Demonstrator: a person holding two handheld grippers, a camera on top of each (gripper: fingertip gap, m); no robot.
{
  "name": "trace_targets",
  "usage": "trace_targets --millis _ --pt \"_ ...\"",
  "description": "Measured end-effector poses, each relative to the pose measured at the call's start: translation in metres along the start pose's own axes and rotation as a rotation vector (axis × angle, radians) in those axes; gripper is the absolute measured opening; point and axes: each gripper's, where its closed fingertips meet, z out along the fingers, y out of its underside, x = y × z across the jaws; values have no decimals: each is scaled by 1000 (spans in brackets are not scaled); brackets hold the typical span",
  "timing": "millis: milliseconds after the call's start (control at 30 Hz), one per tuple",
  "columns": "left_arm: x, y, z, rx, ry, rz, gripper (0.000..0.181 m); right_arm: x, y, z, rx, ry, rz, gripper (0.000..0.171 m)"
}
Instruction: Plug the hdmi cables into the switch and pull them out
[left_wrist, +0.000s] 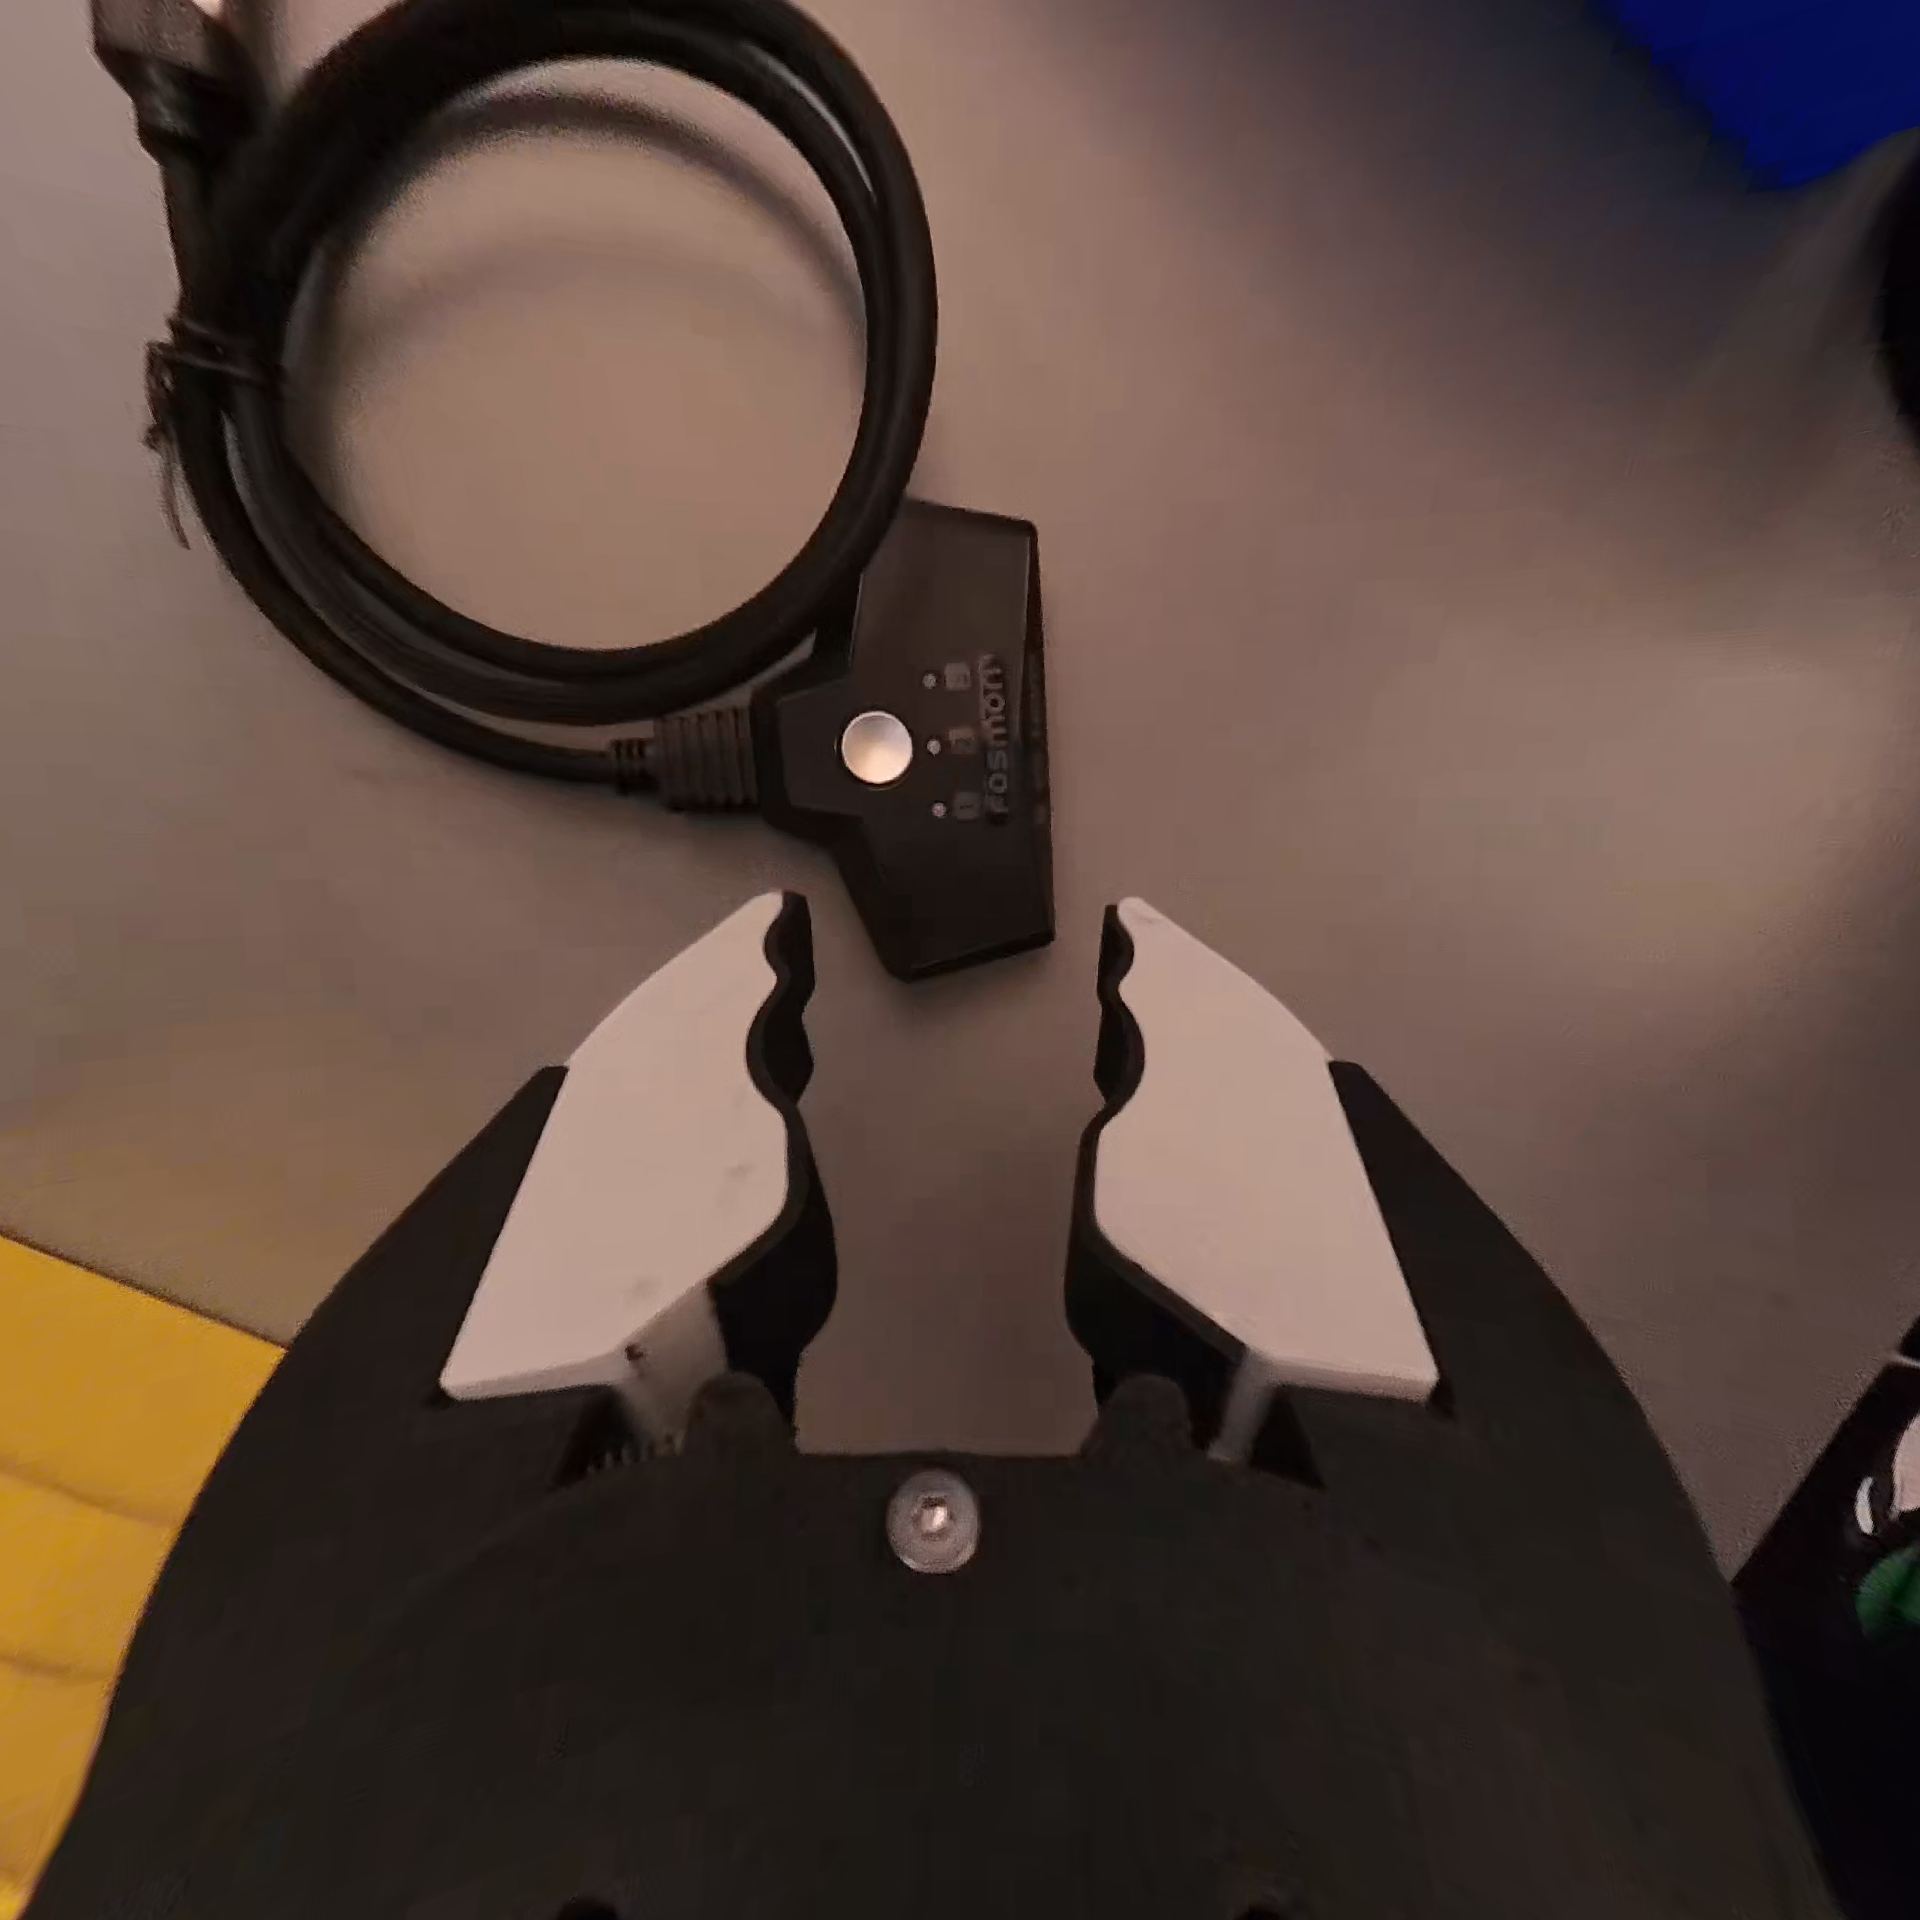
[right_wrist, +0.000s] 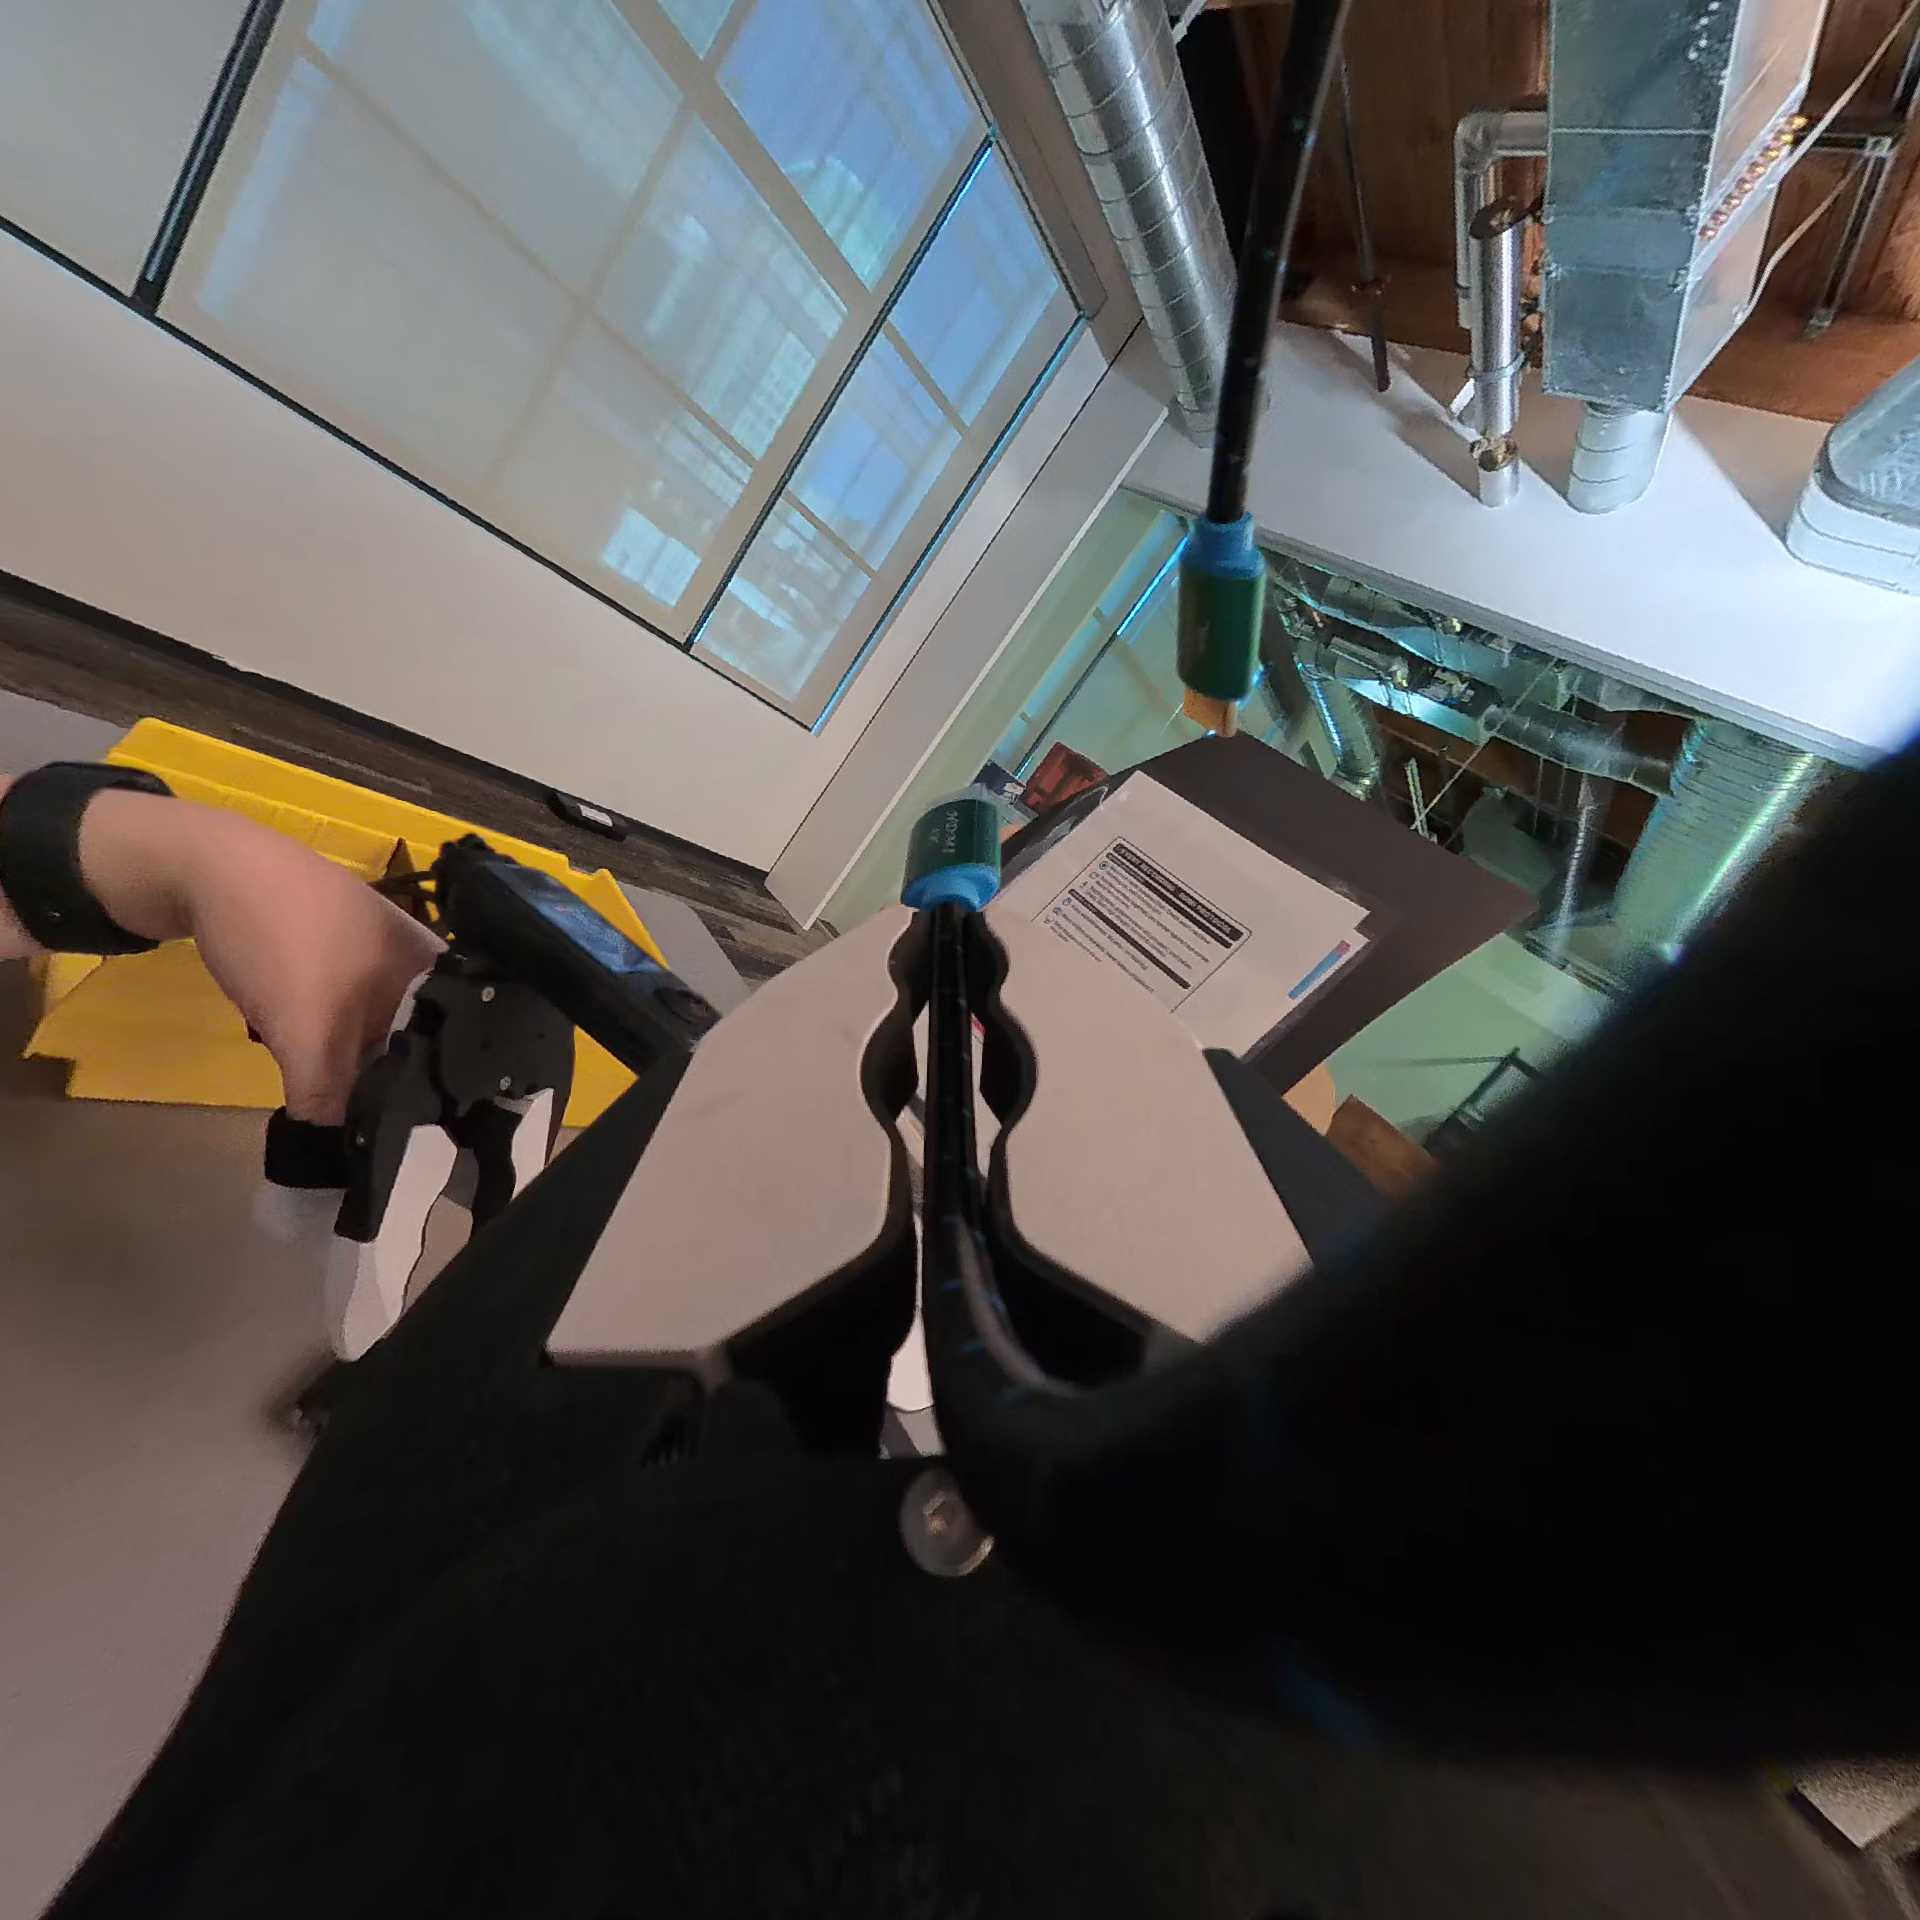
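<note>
The black HDMI switch (left_wrist: 935, 748) lies flat on the grey table (left_wrist: 1403, 779), with a round silver button on top and its own black cable (left_wrist: 582, 343) coiled to the left. My left gripper (left_wrist: 954, 914) is open and empty, its tips just short of the switch's near end. My right gripper (right_wrist: 948, 925) is raised and tilted up, shut on a black braided HDMI cable (right_wrist: 948, 1049) just behind its green and blue plug (right_wrist: 954, 850). The cable's other green plug (right_wrist: 1218, 623) hangs in the air above. The left gripper (right_wrist: 457, 1195) and a hand show at left.
A yellow box (left_wrist: 94, 1475) sits at the table's near left edge and shows in the right wrist view (right_wrist: 187, 1029) behind the hand. A blue object (left_wrist: 1766, 83) is at far right. A printed sheet (right_wrist: 1195, 935) lies on a dark board beyond the right gripper. There is about 30 cm between the tips of the two grippers. My right tips are about 35 cm from the black HDMI switch (left_wrist: 935, 748), my left tips only 4 cm.
</note>
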Motion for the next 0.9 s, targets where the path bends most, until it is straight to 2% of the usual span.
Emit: trace_targets --millis 100,267,367,433,500,567,633,700,800,900 --pt "8 9 10 -56 58 -20 57 -2 0 1 -1 -13 -5 7" --pt "11 28 28 -184 56 25 64 -2 -5 -1 17 -16 -1 7" --pt "7 31 32 -215 2 59 51 1 -9 -5 29 -11 -4 7" --pt "12 34 31 -234 22 81 39 3 -12 -7 38 -2 -7 7" --pt "32 40 27 -256 149 90 15 6 -15 -10 49 1 2 7" --pt "52 37 21 -228 283 109 15 9 -16 -13 62 8 14 7" --pt "45 24 18 -162 233 115 13 12 -17 -15 71 10 27 7" --pt "25 7 15 -71 104 150 23 14 -16 -16 73 12 33 7" --pt "3 -10 12 26 -91 298 27 16 -14 -17 67 16 32 7" --pt "3 -10 19 22 -116 372 33 16 -12 -16 63 9 39 7"
